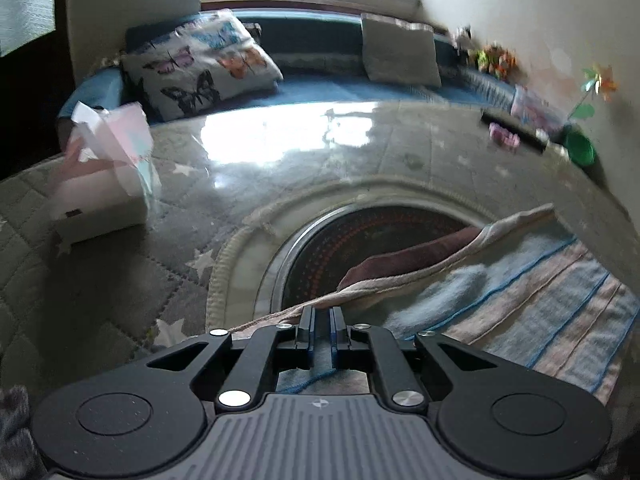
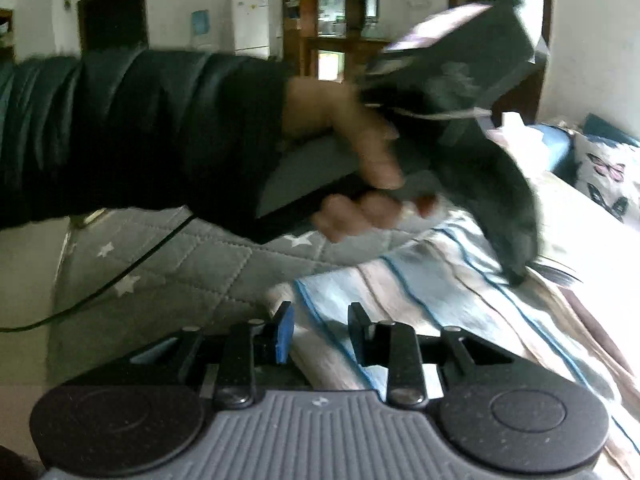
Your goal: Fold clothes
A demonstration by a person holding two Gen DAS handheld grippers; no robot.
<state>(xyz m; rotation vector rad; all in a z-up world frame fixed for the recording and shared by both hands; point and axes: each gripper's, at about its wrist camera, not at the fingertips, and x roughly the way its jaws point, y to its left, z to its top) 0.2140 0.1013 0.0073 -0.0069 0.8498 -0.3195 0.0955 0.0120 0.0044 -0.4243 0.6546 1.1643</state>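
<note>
My left claw (image 1: pixel 320 330) is clenched on the striped towel (image 1: pixel 532 304), its two fingers nearly together with the towel's hem pinched between the blue pads, and a fold of blue and pale pink cloth shows through the gap behind them. From that pinch the towel's edge runs up and to the right as a raised ridge, with a brownish layer (image 1: pixel 416 256) showing under it, and the rest of the cloth spreads out to the right. The towel lies partly over a round dark plate (image 1: pixel 360 240) set in a pale ring on the bench (image 1: pixel 120 272), which is covered by a grey quilted cloth with white stars. Farther back on the bench stand a white box (image 1: pixel 100 204) with pink and white paper (image 1: pixel 116 136) above it, and behind that a blue seat with a butterfly cushion (image 1: pixel 200 64) and a plain grey cushion (image 1: pixel 400 50). From my right wrist camera, my right claw (image 2: pixel 320 330) holds the same towel: its fingers stand a little apart with a thick rolled edge of the towel between them, the blue pad (image 2: pixel 284 334) on the left against the cloth. Beyond it the towel stretches away to the right in blue and pink bands. My left hand (image 2: pixel 360 184), in a dark sleeve (image 2: pixel 140 132), grips the other tool's handle above the towel, blurred, and its dark tip comes down onto the towel's far edge.
</note>
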